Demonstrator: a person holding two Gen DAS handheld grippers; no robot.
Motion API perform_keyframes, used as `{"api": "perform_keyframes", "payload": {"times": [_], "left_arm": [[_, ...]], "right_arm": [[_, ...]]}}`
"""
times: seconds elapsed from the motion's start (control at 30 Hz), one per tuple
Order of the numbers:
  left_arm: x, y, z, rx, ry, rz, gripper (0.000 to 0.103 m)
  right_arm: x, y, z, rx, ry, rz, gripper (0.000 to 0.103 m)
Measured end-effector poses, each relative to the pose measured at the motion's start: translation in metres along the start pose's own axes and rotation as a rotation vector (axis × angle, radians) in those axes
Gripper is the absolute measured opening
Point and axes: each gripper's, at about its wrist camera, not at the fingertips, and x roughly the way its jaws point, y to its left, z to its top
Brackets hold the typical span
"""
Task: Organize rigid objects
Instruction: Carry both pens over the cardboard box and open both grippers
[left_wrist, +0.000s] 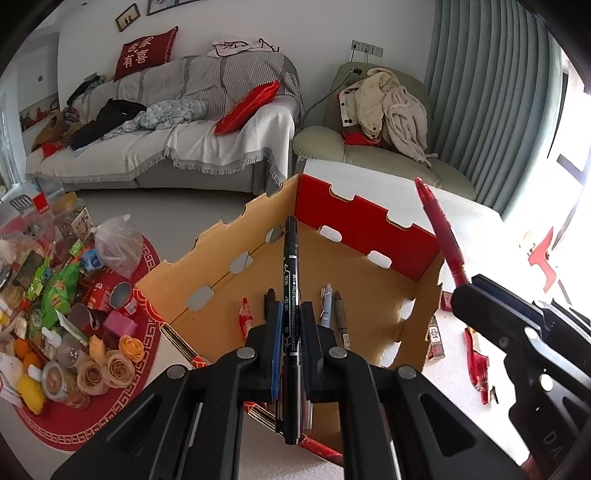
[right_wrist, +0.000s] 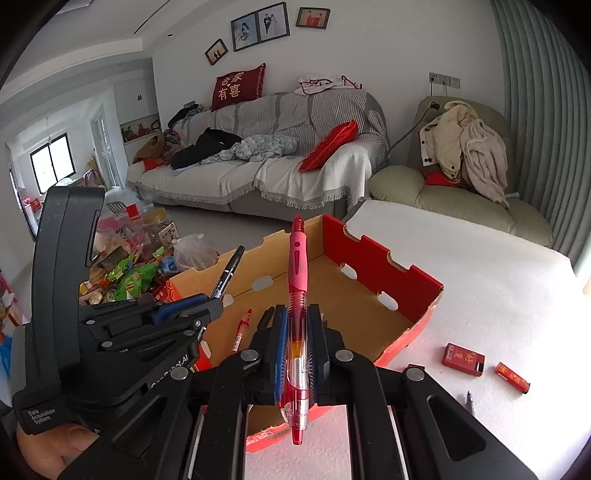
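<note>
A black marker (left_wrist: 291, 295) stands upright between the blue pads of my left gripper (left_wrist: 291, 314), which is shut on it above the open red cardboard box (left_wrist: 351, 218). My right gripper (right_wrist: 297, 317) is shut on a red pen (right_wrist: 297, 295), also over the box (right_wrist: 384, 273). In the left wrist view the right gripper (left_wrist: 466, 284) shows at the right with the red pen (left_wrist: 439, 229) sticking up. In the right wrist view the left gripper (right_wrist: 218, 297) shows at the left with the black marker (right_wrist: 228, 271). Several pens (left_wrist: 334, 314) lie on the box floor.
On the white table (right_wrist: 480, 295) lie a red cigarette pack (right_wrist: 463, 359), a red lighter (right_wrist: 512, 376), a dark pen tip (right_wrist: 470, 398) and a red pen (left_wrist: 477, 365). A red mat (left_wrist: 147, 258) crowded with snacks, cans and fabric roses lies to the left. A sofa and armchair stand behind.
</note>
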Motion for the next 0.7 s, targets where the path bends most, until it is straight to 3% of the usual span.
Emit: {"api": "perform_keyframes", "payload": {"times": [0.7], "left_arm": [[0.015,0.002,0.001,0.007,0.023,-0.003,0.009]], "right_arm": [[0.017,-0.002,0.001,0.008,0.03,0.004,0.011]]}}
